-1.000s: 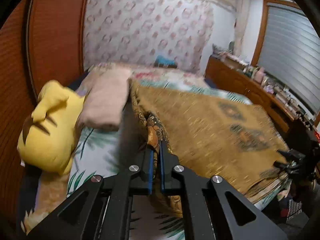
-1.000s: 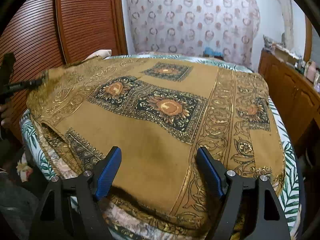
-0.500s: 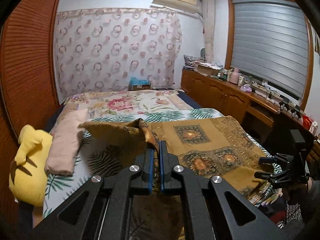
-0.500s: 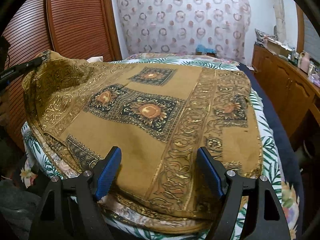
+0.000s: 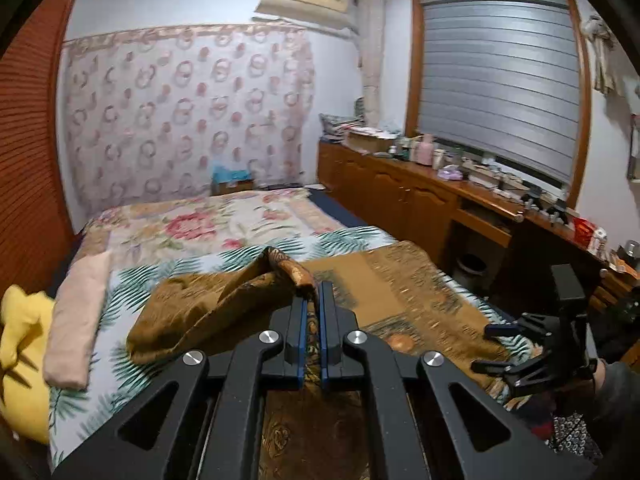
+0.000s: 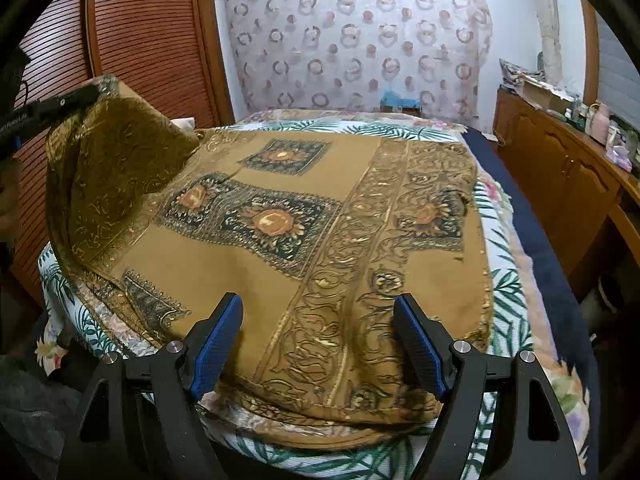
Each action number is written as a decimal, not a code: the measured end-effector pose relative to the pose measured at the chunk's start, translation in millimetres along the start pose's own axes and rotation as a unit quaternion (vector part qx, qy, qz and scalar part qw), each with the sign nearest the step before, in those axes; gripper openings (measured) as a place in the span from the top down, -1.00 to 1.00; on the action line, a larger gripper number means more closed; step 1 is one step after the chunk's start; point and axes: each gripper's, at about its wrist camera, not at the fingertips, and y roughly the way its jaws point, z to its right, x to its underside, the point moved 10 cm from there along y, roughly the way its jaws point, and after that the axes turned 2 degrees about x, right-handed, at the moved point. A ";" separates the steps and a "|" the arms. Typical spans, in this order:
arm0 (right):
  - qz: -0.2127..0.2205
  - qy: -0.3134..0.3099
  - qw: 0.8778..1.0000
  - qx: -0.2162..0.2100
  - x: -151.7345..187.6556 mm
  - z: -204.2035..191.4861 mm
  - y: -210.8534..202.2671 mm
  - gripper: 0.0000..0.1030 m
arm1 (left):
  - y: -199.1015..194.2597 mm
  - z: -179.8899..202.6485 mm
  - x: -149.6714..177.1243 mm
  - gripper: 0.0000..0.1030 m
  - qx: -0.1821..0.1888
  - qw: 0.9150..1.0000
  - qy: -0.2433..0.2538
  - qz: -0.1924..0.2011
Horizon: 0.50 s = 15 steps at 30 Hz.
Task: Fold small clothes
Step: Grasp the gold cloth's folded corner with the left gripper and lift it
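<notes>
A brown patterned cloth (image 6: pixel 304 216) with dark floral panels lies spread over the near end of the bed. My left gripper (image 5: pixel 313 300) is shut on one corner of the cloth (image 5: pixel 224 300) and holds it lifted above the bed; the raised corner (image 6: pixel 116 152) shows at the left of the right wrist view. My right gripper (image 6: pixel 318 332) is open and empty, its blue pads low over the cloth's near edge. It also shows at the right in the left wrist view (image 5: pixel 516 348).
The bed has a palm-leaf sheet (image 5: pixel 120 292) and a floral quilt (image 5: pixel 200 224). A pink pillow (image 5: pixel 76 316) and a yellow plush (image 5: pixel 20 352) lie at the left. A wooden cabinet (image 5: pixel 420 196) with clutter runs along the right. A slatted wooden wardrobe (image 6: pixel 152 40) stands at the left.
My left gripper has lifted the cloth corner higher and carried it across over the bed. The right gripper has stayed open near the cloth's near edge.
</notes>
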 end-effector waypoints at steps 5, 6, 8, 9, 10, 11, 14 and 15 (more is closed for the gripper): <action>0.011 0.004 1.000 0.005 -3.7 10.5 -12.8 -0.54 | 13.9 37.3 -16.8 0.90 0.038 0.999 0.023 -0.002; 0.013 0.004 1.000 0.006 -4.3 12.8 -14.8 -0.54 | 16.9 47.5 -20.9 0.90 0.048 0.998 0.030 -0.003; 0.016 0.006 1.000 0.009 -5.0 18.0 -19.2 -0.54 | 21.8 64.7 -26.3 0.90 0.064 0.997 0.042 -0.004; 0.019 0.007 1.000 0.012 -5.2 20.2 -22.1 -0.54 | 23.1 70.9 -27.5 0.90 0.071 0.996 0.044 -0.005; 0.020 0.007 1.000 0.013 -4.9 21.8 -24.2 -0.54 | 26.0 79.9 -28.4 0.90 0.084 0.995 0.047 -0.008; 0.022 0.008 1.000 0.014 -4.5 23.6 -27.6 -0.54 | 28.8 87.3 -27.8 0.90 0.090 0.994 0.054 -0.011; 0.026 0.011 0.999 0.017 -3.3 28.4 -34.3 -0.54 | 35.5 93.9 -22.9 0.89 0.081 0.994 0.065 -0.013; 0.025 0.012 0.999 0.019 -2.6 30.6 -34.7 -0.54 | 39.3 95.1 -16.1 0.89 0.081 0.994 0.065 -0.023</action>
